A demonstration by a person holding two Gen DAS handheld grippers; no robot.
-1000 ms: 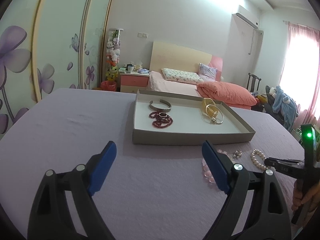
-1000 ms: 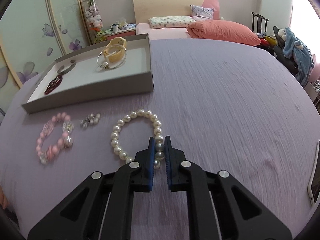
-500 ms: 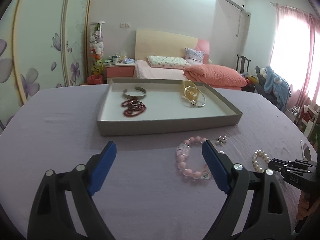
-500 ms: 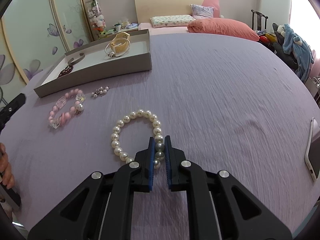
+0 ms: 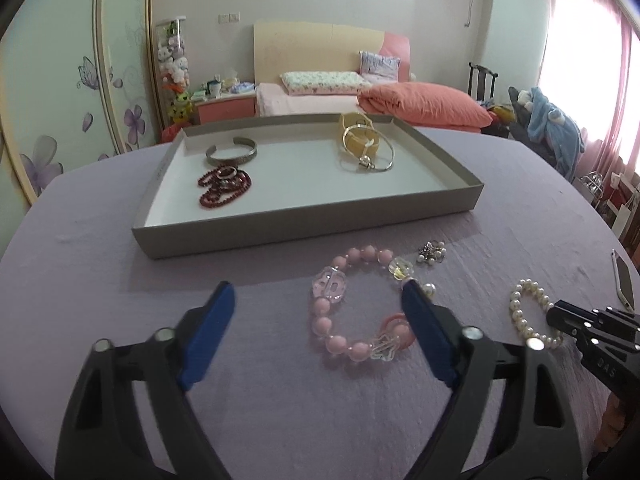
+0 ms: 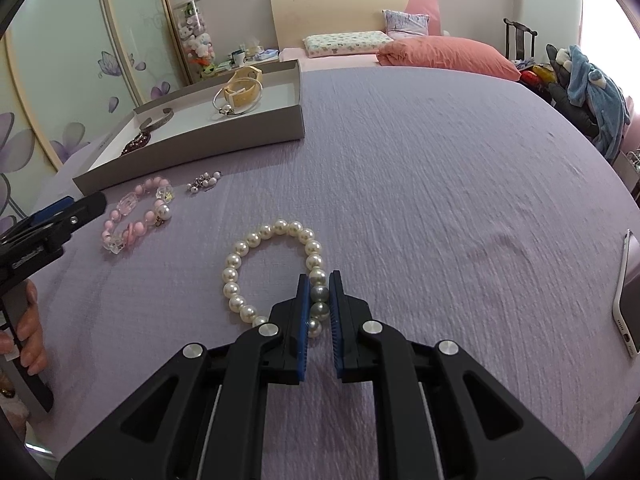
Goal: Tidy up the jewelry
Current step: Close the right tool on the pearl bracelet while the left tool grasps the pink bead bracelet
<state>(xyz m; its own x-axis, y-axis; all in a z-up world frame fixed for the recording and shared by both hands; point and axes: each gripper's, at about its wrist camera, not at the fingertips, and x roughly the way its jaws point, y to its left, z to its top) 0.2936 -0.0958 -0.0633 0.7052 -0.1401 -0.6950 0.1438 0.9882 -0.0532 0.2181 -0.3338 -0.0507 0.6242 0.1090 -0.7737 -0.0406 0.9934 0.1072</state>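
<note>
A pink bead bracelet (image 5: 328, 286) lies on the lilac cloth in front of the grey tray (image 5: 304, 228). My left gripper (image 5: 318, 296) hovers just over it with its jaws closing. Most of the bracelet lies between the fingers, and the right finger covers its right side; the pads do not press on it. A white pearl bracelet (image 6: 240, 252) lies flat to the right. My right gripper (image 6: 319, 280) is shut on its right-hand beads. A small cluster of pearl earrings (image 5: 431, 251) sits between the tray and the bracelets.
The tray holds a silver cuff (image 5: 232, 154), dark red beads (image 5: 224, 186) and a yellow bangle with a silver one (image 5: 362, 144). A phone (image 6: 628, 300) lies at the cloth's right edge. A bed and a wardrobe stand behind.
My left gripper swung right and dipped toward the pink bracelet, which now sits between its fingers; the jaws narrowed a little. The right gripper drew the pearl bracelet back slightly at first, then stayed still.
</note>
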